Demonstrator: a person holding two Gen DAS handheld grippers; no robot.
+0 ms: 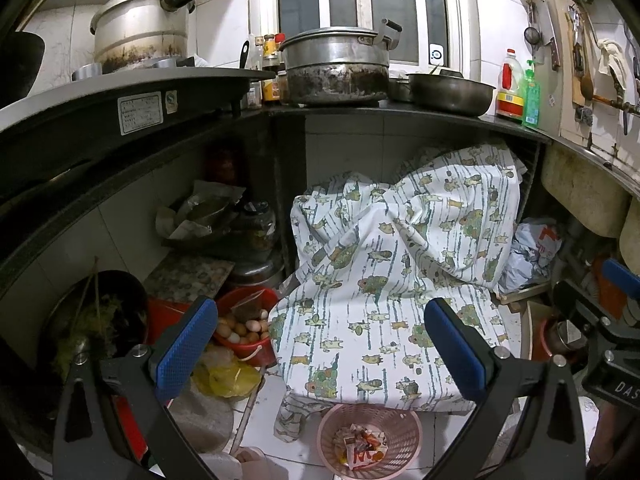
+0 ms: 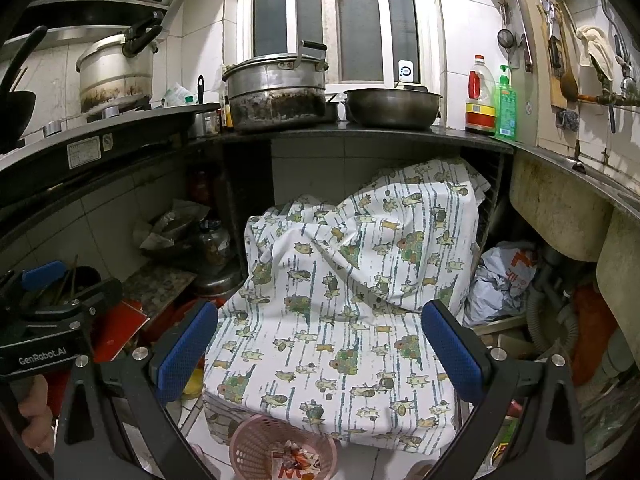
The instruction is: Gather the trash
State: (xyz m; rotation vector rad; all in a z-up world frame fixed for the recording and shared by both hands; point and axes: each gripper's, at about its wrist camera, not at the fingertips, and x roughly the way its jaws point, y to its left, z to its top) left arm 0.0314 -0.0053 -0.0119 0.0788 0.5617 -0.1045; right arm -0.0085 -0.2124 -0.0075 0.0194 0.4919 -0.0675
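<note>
Left gripper [image 1: 320, 350]: jaws spread wide, blue pads [image 1: 186, 346] facing inward, nothing between them. Right gripper [image 2: 318, 350]: jaws equally spread and empty. Both units point forward, side by side and level. Each appears at the edge of the other's view. A hand [image 2: 34, 412] grips the left unit's handle.
</note>
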